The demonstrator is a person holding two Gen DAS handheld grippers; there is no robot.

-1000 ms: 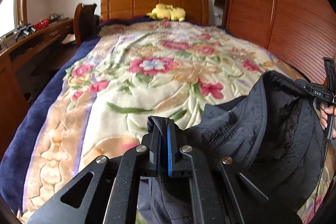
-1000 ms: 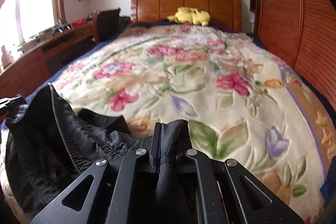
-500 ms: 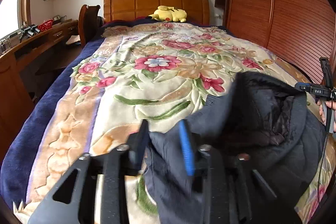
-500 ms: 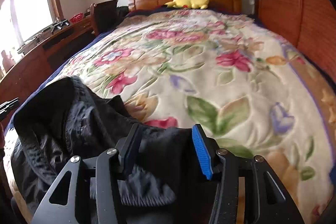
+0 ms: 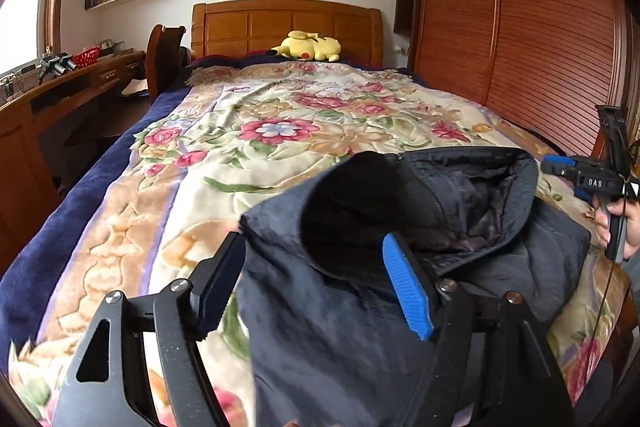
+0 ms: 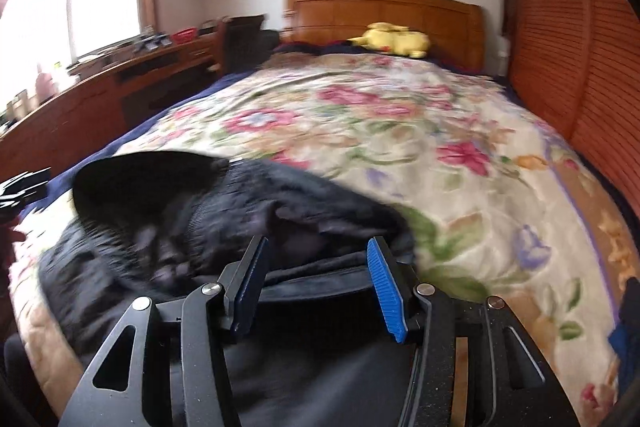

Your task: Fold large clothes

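A dark padded jacket lies bunched at the near end of the floral blanket, collar and lining turned up. My left gripper has its jaws opening. A fold of the jacket lies loose between them, and the blue pad stands clear of the cloth. In the right wrist view the jacket is blurred. My right gripper is open over its hem, its pads apart and not pressing. The right gripper also shows at the jacket's right edge, held by a hand.
A yellow plush toy lies by the wooden headboard. A slatted wooden wardrobe runs along the right. A desk and chair stand on the left. Floral blanket stretches bare beyond the jacket.
Both grippers were shut on jacket fabric and have let go, jaws spreading wide. Both have drawn back toward the bed's near end, and the jacket has dropped onto the blanket.
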